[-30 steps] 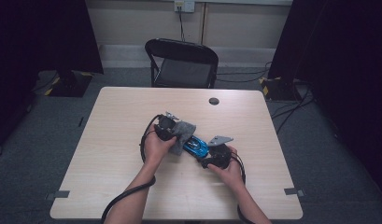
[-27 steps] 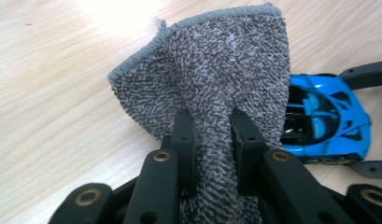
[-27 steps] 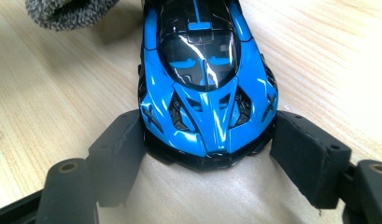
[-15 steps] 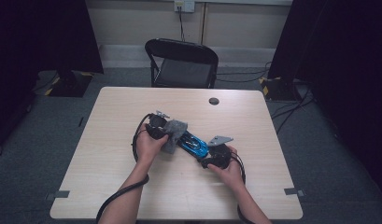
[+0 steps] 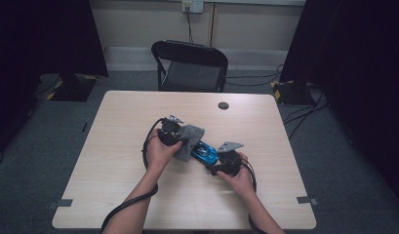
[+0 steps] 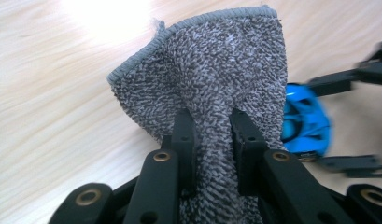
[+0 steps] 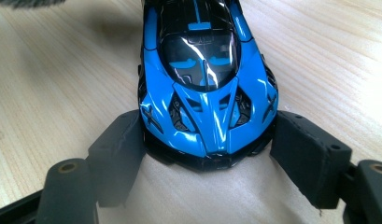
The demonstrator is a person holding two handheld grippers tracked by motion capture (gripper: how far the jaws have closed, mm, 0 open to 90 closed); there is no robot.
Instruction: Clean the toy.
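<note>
- Two things are being worked at the middle of the pale wooden table (image 5: 114, 161): a grey terry cloth (image 6: 216, 79) and a blue toy car (image 7: 205, 88), which rests on its wheels on the tabletop between the two hands.
- Largest of the two, the cloth is judged soft, limp and light; it is bunched and pinched at one end, and its free end fans out and droops towards the car's far end in the high view. No shape of its own can be expected from it, so it is best gathered into a thick wad, as it is now, with enough left loose to rub with.
- Next, the car is judged small, light, rigid and glossy, so slippery under hard pads; on its wheels it would probably roll away under a wipe unless it is braced. Its thin edges and vents look fragile, so the sturdy lower flanks beside the nose are the place to be gripped, not the roof or glass.
- The left gripper (image 6: 212, 140) is seen clamped tight on the bunched cloth, its jaws nearly together with the fabric squeezed between them.
- The right gripper (image 7: 207, 154) is held part-open around the car's nose; the left pad appears pressed to the bodywork, and the right pad just meets the other corner.
</note>
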